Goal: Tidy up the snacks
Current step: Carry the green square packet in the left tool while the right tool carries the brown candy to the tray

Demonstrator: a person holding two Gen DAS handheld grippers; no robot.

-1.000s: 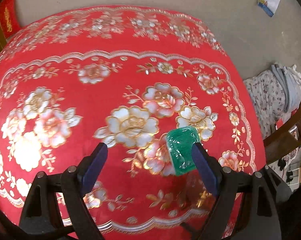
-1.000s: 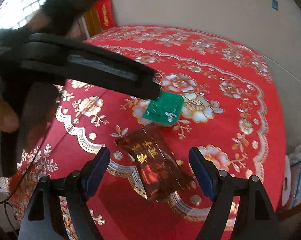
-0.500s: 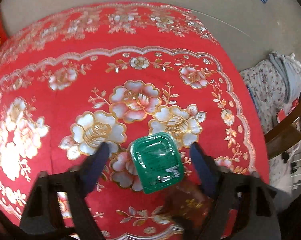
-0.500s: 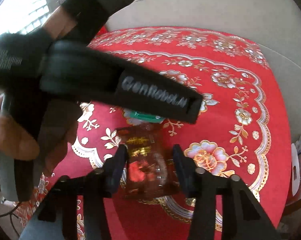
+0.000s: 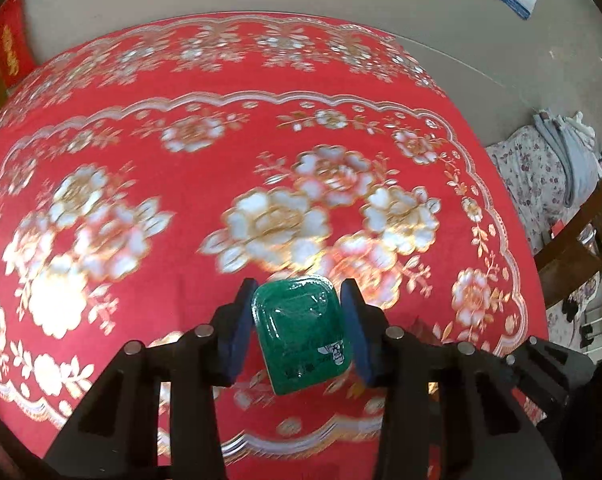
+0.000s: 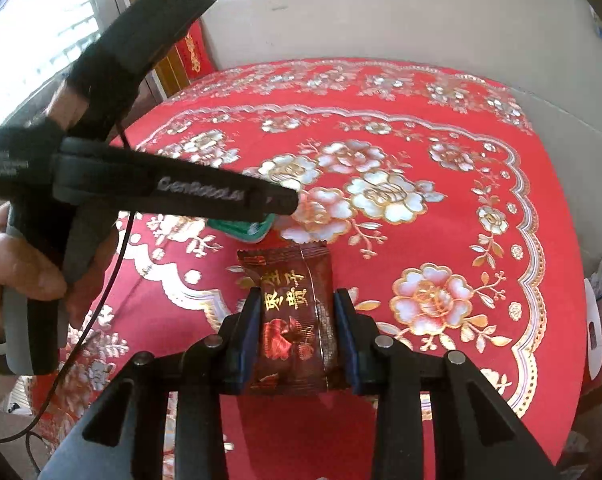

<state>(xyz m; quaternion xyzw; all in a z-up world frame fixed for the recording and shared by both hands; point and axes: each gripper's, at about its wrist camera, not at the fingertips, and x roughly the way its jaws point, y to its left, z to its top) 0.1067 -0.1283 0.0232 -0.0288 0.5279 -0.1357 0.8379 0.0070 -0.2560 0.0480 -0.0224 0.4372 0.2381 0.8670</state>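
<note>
We see the left gripper [image 5: 299,330], jaws just closing, clamping a glossy green rounded-square packet [image 5: 301,332]; the right gripper [image 6: 297,334] pinches a crinkled brown foil candy wrapper [image 6: 291,316] (both over the red floral tablecloth [image 5: 181,168]).

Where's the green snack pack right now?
In the left wrist view, the green snack pack sits low and central between the closing left hand-held gripper pads, over the red floral tablecloth, just beyond the brown candy packet.
</note>
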